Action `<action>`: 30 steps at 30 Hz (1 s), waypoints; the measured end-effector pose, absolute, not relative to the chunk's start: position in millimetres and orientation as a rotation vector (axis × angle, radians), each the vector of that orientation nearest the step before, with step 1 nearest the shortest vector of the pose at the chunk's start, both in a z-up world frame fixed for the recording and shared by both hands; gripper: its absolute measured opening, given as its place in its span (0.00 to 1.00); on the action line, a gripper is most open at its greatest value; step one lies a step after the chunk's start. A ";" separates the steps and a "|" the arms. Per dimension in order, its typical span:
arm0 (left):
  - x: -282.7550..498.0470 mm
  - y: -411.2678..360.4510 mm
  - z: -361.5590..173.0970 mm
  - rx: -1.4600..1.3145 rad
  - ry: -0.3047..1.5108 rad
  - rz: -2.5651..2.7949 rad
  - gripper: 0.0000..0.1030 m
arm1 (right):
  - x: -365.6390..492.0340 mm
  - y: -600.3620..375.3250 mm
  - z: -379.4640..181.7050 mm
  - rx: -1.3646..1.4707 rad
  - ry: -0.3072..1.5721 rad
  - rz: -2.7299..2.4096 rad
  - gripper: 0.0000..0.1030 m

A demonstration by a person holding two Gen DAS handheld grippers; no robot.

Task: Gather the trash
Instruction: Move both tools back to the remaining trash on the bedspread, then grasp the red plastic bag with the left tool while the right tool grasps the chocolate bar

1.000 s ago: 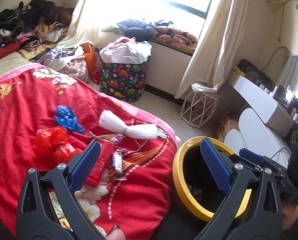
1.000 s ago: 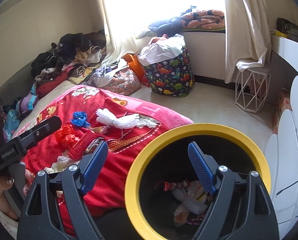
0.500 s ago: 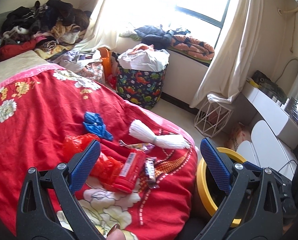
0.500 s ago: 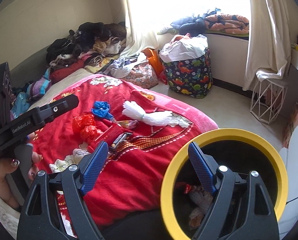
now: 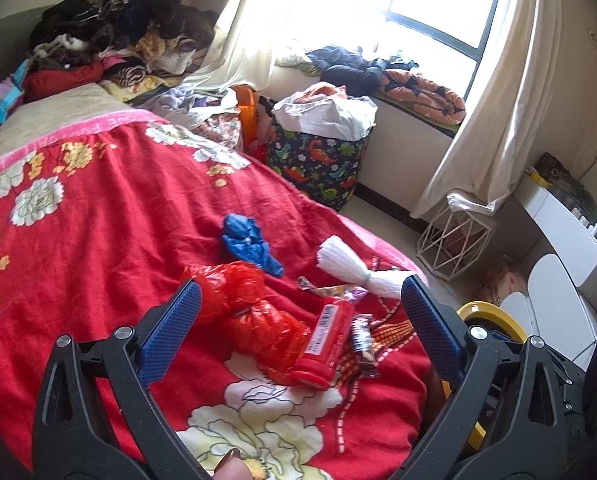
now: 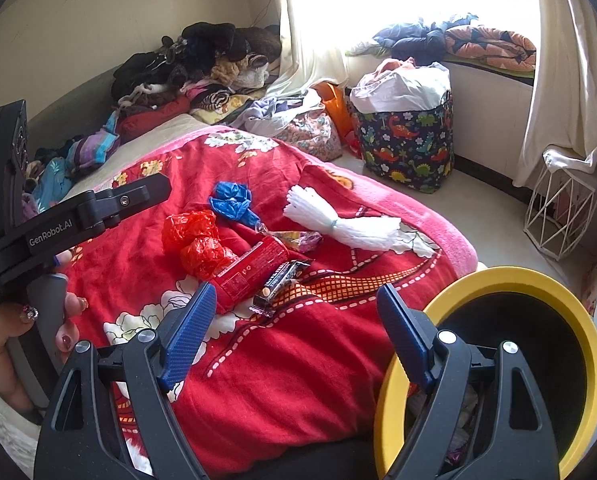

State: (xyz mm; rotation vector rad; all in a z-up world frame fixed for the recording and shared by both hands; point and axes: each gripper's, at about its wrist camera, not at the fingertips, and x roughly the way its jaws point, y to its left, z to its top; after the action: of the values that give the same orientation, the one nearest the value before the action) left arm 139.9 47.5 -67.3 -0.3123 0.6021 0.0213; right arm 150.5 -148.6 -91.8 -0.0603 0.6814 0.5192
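Trash lies on the red floral blanket (image 5: 98, 216): a red plastic bag (image 5: 254, 316), a red tube-shaped package (image 5: 326, 342), a dark snack wrapper (image 5: 363, 340), a shiny candy wrapper (image 5: 334, 290), a blue plastic bag (image 5: 246, 242) and a white tied bundle (image 5: 354, 268). My left gripper (image 5: 298, 320) is open and empty, just above the red bag and red package. My right gripper (image 6: 294, 320) is open and empty, over the blanket's edge near the snack wrapper (image 6: 280, 286). The yellow-rimmed black bin (image 6: 538, 356) stands at the right, with trash inside.
A dinosaur-print hamper (image 5: 318, 160) full of cloth stands by the window. A white wire stand (image 5: 454, 240) is on the floor by the curtain. Piled clothes (image 5: 118, 40) lie at the bed's far end. White furniture (image 5: 558, 240) is at the right.
Both grippers have swung left, away from the bin and toward the trash on the blanket. The bin has slid to the right in both views. Both stay open.
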 end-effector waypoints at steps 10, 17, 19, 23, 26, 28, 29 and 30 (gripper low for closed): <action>145.4 76.0 -97.7 -0.391 0.696 0.082 0.85 | 181.0 -125.4 -115.9 -0.048 0.772 0.553 0.65; 154.0 78.0 -117.9 -0.440 0.757 0.066 0.69 | 202.3 -107.3 -138.4 -0.055 0.863 0.583 0.44; 157.4 77.5 -123.9 -0.461 0.774 0.057 0.66 | 206.0 -103.5 -143.6 -0.059 0.880 0.588 0.40; 164.8 79.3 -135.8 -0.522 0.802 0.052 0.64 | 212.6 -96.2 -157.1 -0.074 0.922 0.591 0.26; 171.7 80.9 -144.4 -0.560 0.825 0.053 0.61 | 213.8 -95.9 -163.0 -0.073 0.935 0.600 0.18; 176.1 80.7 -149.0 -0.578 0.834 0.050 0.61 | 211.7 -98.5 -164.0 -0.061 0.930 0.608 0.18; 176.7 79.9 -150.7 -0.582 0.835 0.048 0.59 | 211.9 -99.6 -164.3 -0.057 0.929 0.610 0.18; 178.8 79.3 -152.8 -0.589 0.838 0.045 0.54 | 210.7 -101.2 -164.0 -0.052 0.927 0.612 0.18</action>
State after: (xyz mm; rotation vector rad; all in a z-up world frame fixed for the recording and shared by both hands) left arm 178.8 79.3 -152.8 -0.5894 0.8379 0.0449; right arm 210.7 -101.2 -164.0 -0.0519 0.9272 0.6117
